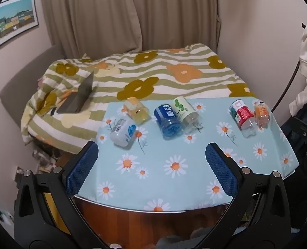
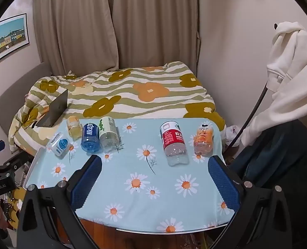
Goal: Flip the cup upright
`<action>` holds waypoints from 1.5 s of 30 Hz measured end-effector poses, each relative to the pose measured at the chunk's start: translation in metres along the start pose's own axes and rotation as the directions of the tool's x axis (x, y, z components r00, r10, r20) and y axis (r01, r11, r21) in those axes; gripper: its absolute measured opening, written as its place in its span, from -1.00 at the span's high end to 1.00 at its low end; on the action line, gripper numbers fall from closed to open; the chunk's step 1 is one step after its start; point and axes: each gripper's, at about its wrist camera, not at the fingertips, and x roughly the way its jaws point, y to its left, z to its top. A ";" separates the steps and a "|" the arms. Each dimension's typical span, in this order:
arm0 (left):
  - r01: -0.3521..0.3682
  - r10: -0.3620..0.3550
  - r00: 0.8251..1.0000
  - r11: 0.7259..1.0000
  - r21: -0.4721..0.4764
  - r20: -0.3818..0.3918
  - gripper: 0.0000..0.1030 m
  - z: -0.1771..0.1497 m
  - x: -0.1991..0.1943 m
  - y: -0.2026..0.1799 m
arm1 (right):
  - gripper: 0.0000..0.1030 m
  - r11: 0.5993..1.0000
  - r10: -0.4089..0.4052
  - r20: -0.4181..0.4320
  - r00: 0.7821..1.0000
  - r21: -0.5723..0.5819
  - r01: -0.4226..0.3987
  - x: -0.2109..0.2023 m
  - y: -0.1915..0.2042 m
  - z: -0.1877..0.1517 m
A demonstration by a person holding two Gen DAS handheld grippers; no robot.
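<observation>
Light blue cloth with white and orange daisies covers the surface (image 2: 159, 188) in front of me. Six cut bottle cups lie on their sides on it, near the far edge.

On my left there are four. The white cup with a blue round label (image 2: 59, 144) lies nearest the left edge. Just behind it is the pale yellow cup (image 2: 74, 127). Next to that is the blue cup (image 2: 90, 138), and the clear cup with green dots (image 2: 108, 133) lies against the blue one. On my right, well apart from those four, lie the clear cup with a red label (image 2: 173, 143) and the orange cup (image 2: 203, 141), side by side.

My left gripper (image 1: 152, 161) hangs over the near edge of the surface. Its blue jaws are spread wide and hold nothing. My right gripper (image 2: 155, 172) hangs the same way, jaws wide apart, holding nothing.

Behind the surface is a bed with a quilt (image 2: 132, 91) in green and white stripes with big yellow and orange flowers. A dark laptop (image 2: 53, 110) sits half open on the quilt, on the left. Beige curtains (image 2: 116, 25) hang behind the bed. A framed picture of buildings (image 2: 7, 39) is on the left wall. A white hoodie (image 2: 292, 62) hangs on the right. Under the near edge of the surface I see a brown wood floor (image 1: 145, 224).
</observation>
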 end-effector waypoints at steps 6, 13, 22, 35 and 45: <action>0.006 -0.006 1.000 1.000 -0.012 0.005 -1.00 0.008 -0.004 -0.001 | -0.99 1.000 -0.001 0.000 1.000 -0.009 0.001 0.002 0.001 -0.001; 0.024 -0.024 1.000 0.999 -0.028 0.004 -1.00 0.011 -0.001 0.002 | -0.99 1.000 -0.015 0.007 1.000 -0.009 0.016 0.007 0.001 -0.004; 0.028 -0.028 1.000 0.999 -0.033 0.003 -1.00 0.008 0.003 0.001 | -0.99 1.000 -0.020 0.004 1.000 -0.002 0.021 0.004 0.000 0.004; 0.024 -0.023 1.000 0.999 -0.031 0.003 -1.00 0.008 0.008 0.003 | -0.99 1.000 -0.017 0.001 1.000 0.003 0.017 0.008 0.004 0.010; 0.028 -0.028 1.000 0.999 -0.031 0.002 -1.00 0.009 0.007 0.004 | -0.99 1.000 -0.011 0.008 1.000 0.005 0.010 0.009 0.003 0.011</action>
